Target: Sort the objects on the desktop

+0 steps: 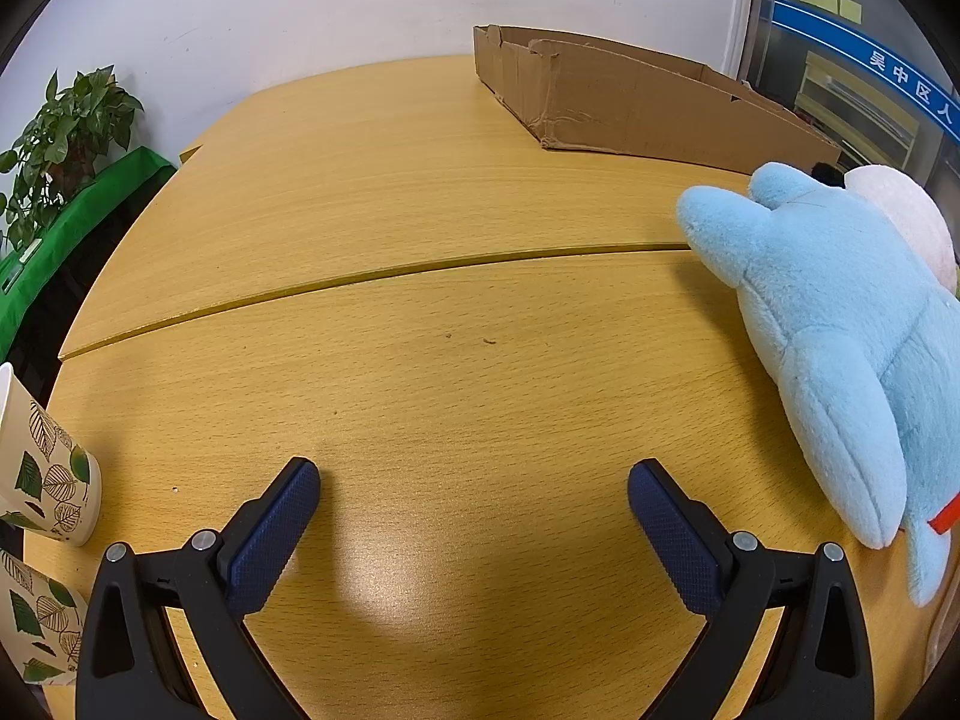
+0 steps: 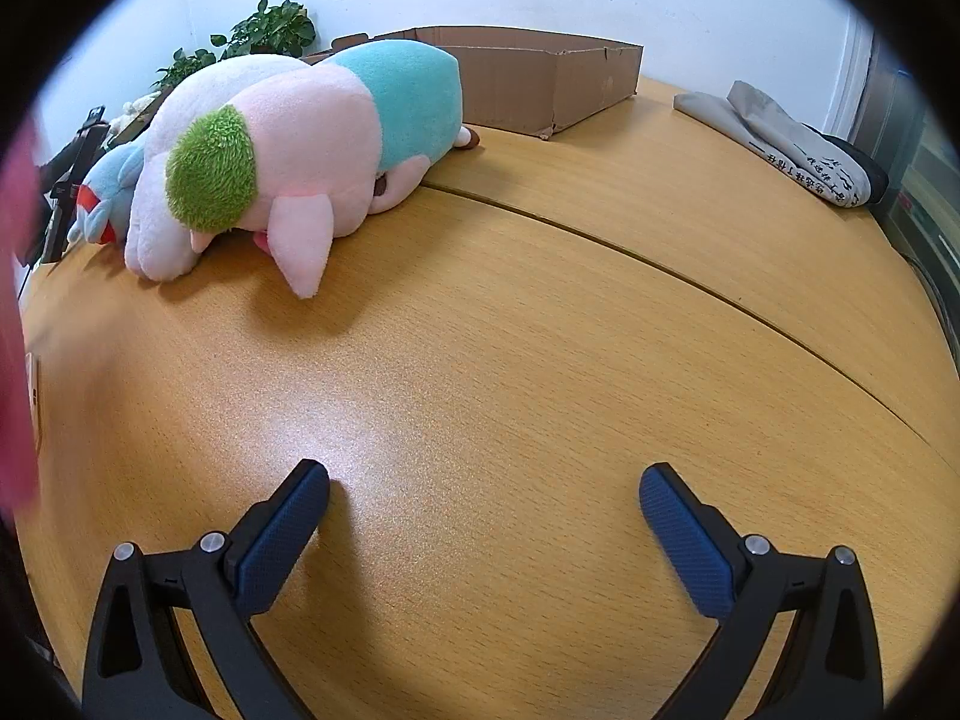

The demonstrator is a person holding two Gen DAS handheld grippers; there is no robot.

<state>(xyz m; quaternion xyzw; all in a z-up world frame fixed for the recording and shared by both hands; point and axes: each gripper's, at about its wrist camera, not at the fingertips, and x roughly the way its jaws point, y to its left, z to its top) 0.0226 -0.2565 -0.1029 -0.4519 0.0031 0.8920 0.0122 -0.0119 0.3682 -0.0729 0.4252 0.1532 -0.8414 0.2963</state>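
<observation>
My left gripper (image 1: 474, 480) is open and empty just above the wooden table (image 1: 420, 240). A light blue plush toy (image 1: 840, 324) lies to its right, apart from it. Two leaf-printed paper cups (image 1: 45, 468) stand at the far left. My right gripper (image 2: 485, 483) is open and empty over the table (image 2: 540, 330). A big pink plush with a teal body and green patch (image 2: 288, 144) lies ahead to its left, with the blue plush (image 2: 111, 192) behind it. A long cardboard box (image 1: 618, 102) lies at the back; it also shows in the right wrist view (image 2: 528, 84).
A potted plant (image 1: 66, 138) and a green bag (image 1: 72, 222) stand beyond the table's left edge. A folded grey cloth bag (image 2: 798, 144) lies at the table's far right. A blurred pink shape (image 2: 15, 312) fills the right view's left edge. A seam (image 1: 360, 279) crosses the table.
</observation>
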